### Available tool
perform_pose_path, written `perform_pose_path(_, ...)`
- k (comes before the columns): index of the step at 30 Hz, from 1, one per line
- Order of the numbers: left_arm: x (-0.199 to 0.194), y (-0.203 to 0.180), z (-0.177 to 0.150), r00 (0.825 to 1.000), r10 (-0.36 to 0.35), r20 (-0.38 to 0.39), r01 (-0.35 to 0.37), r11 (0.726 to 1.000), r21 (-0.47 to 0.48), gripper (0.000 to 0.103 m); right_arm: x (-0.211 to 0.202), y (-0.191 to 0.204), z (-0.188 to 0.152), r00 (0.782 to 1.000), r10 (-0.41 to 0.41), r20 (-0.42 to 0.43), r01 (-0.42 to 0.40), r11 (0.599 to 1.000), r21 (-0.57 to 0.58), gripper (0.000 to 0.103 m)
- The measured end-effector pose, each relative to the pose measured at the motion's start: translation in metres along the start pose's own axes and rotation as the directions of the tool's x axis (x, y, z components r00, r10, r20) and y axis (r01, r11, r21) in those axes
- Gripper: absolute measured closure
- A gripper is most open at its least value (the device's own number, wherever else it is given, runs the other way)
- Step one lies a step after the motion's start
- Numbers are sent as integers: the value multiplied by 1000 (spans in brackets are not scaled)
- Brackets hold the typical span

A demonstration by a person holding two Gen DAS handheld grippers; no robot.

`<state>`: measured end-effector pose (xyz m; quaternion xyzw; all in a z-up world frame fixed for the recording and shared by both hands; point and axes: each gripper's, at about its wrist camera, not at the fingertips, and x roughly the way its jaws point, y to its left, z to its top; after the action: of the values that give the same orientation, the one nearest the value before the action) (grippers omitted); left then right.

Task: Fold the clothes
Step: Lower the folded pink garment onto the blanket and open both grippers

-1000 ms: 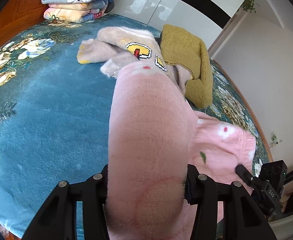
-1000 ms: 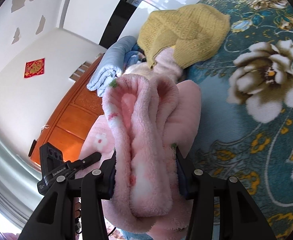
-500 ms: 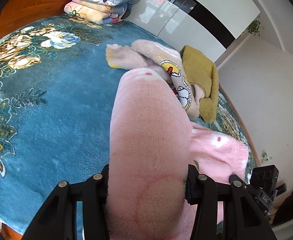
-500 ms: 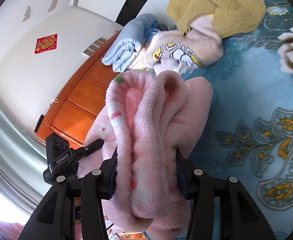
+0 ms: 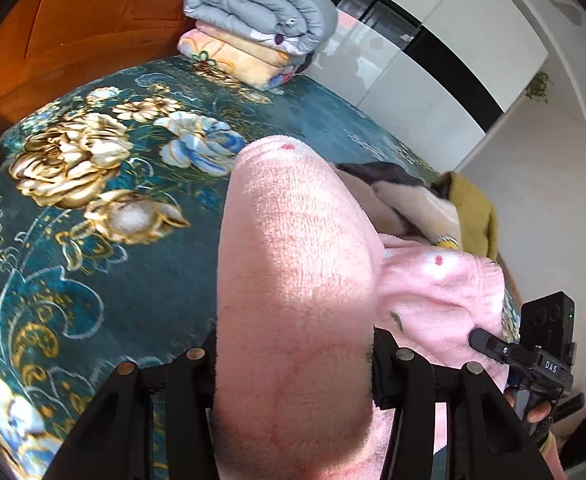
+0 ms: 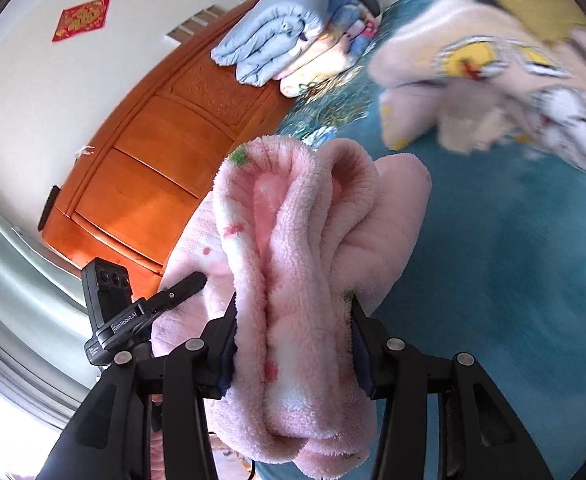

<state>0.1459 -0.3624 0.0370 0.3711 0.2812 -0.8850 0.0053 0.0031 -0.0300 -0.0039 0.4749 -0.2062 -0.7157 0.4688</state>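
Observation:
A fluffy pink garment (image 5: 297, 280) with small flower prints is held off the bed between both grippers. My left gripper (image 5: 293, 356) is shut on a thick smooth fold of it. My right gripper (image 6: 293, 320) is shut on a bunched, folded edge of the same pink garment (image 6: 293, 240). The right gripper also shows in the left wrist view (image 5: 525, 356), and the left gripper in the right wrist view (image 6: 141, 304). A beige cartoon-print sweater (image 6: 493, 92) and a mustard knit sweater (image 5: 473, 208) lie on the bed beyond.
The bed has a teal floral blanket (image 5: 93, 200). A stack of folded quilts (image 5: 253, 28) sits at its head against an orange wooden headboard (image 6: 153, 140). White wardrobe doors (image 5: 413, 80) stand behind the bed.
Both grippers have swung left with the pink garment still gripped. The quilt stack and headboard have come closer to centre; the beige and mustard sweaters have slid to the right edge.

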Motion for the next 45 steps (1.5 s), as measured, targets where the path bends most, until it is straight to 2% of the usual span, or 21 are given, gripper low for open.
perform_pose_path(3,7,31,33,998,54,-19,-54,999,8,51,51,6,24,1000,-8,-6,8,999,42,55)
perform_pose_path(6,19,56,61,991,125,-51,-123,992,30,51,96,16,35,998,-63,-21,63,997,37,56)
perform_pose_path(9,39,80,74,978,200,-64,-197,979,44,51,131,21,27,993,-109,-54,110,994,14,56)
perform_pose_path(13,73,110,71,963,238,-127,-239,971,3,48,162,7,8,981,-165,-106,167,986,15,56)
perform_pose_path(15,77,115,67,962,239,-129,-241,971,4,43,161,1,6,983,-148,-108,151,988,17,56)
perform_pose_path(18,64,120,67,980,168,-111,-174,984,-45,41,152,-5,9,987,-116,-115,120,992,27,55)
perform_pose_path(20,47,121,68,985,153,-85,-159,985,-70,37,141,1,16,987,-133,-87,133,991,-3,54)
perform_pose_path(24,-5,112,62,978,199,70,-193,978,-84,35,111,19,30,982,-190,16,190,977,-98,54)
perform_pose_path(27,-29,81,47,983,129,132,-132,991,15,34,102,48,41,979,-187,76,199,959,-204,54)
perform_pose_path(30,-23,56,29,989,93,111,-107,987,121,33,114,75,40,983,-171,66,183,933,-310,54)
perform_pose_path(32,-11,55,19,990,112,91,-124,983,139,33,126,76,31,980,-193,40,195,916,-350,52)
perform_pose_path(34,7,74,14,988,147,50,-151,985,83,33,139,77,22,976,-217,15,205,898,-389,50)
perform_pose_path(35,17,88,12,987,157,22,-157,987,22,33,145,78,18,974,-229,3,210,888,-409,50)
perform_pose_path(36,23,96,11,989,147,16,-147,989,-14,34,157,64,18,957,-290,-10,263,882,-392,49)
perform_pose_path(38,34,110,7,992,125,6,-124,989,-86,34,168,32,20,933,-352,-68,318,900,-300,50)
perform_pose_path(40,33,106,8,989,147,10,-146,986,-82,34,162,19,22,951,-301,-67,280,934,-223,50)
perform_pose_path(42,29,100,7,984,178,13,-177,982,-68,34,153,18,10,952,-301,-56,280,929,-240,49)
perform_pose_path(45,6,82,-9,974,219,59,-217,976,-33,33,139,19,-11,950,-309,-39,287,916,-279,49)
